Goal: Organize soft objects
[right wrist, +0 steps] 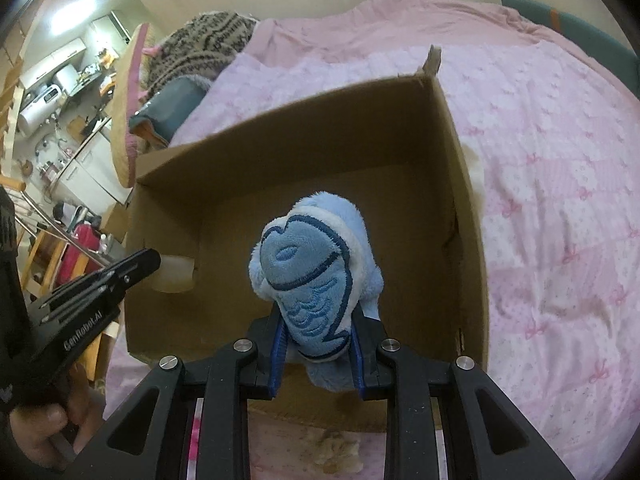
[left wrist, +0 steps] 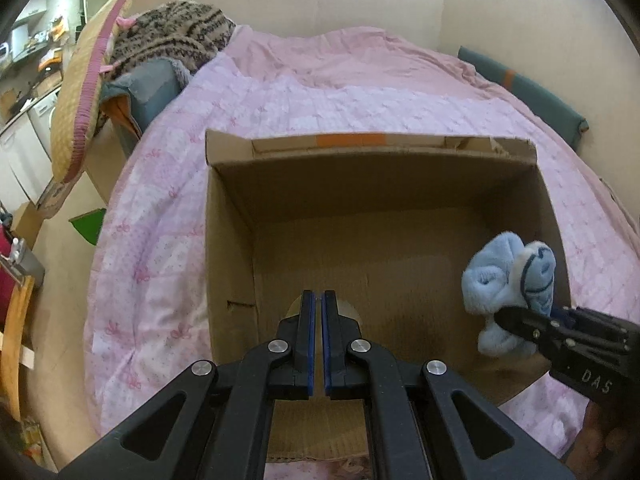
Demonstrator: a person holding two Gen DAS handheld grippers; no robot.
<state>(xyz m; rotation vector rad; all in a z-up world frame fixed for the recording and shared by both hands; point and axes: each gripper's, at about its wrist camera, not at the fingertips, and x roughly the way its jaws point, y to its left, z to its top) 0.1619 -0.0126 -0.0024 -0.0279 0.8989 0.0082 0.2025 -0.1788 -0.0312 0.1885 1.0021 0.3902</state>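
Observation:
An open cardboard box (left wrist: 228,240) (right wrist: 452,152) stands on a pink bed. My right gripper (right wrist: 318,320) is shut on a light blue plush toy (right wrist: 308,264) and holds it over the inside of the box, near its right wall; the toy (left wrist: 508,280) and the right gripper (left wrist: 520,320) also show at the right of the left wrist view. My left gripper (left wrist: 319,300) is shut and empty, pointing into the box over its near edge. It shows at the left of the right wrist view (right wrist: 152,258), by the box's left wall.
The pink quilt (left wrist: 320,92) (right wrist: 560,160) covers the bed around the box. A patterned knit blanket (left wrist: 180,32) and a grey cushion (left wrist: 148,84) lie at the bed's far left. A straw mat (left wrist: 80,92) leans beside them. Kitchen furniture stands at far left.

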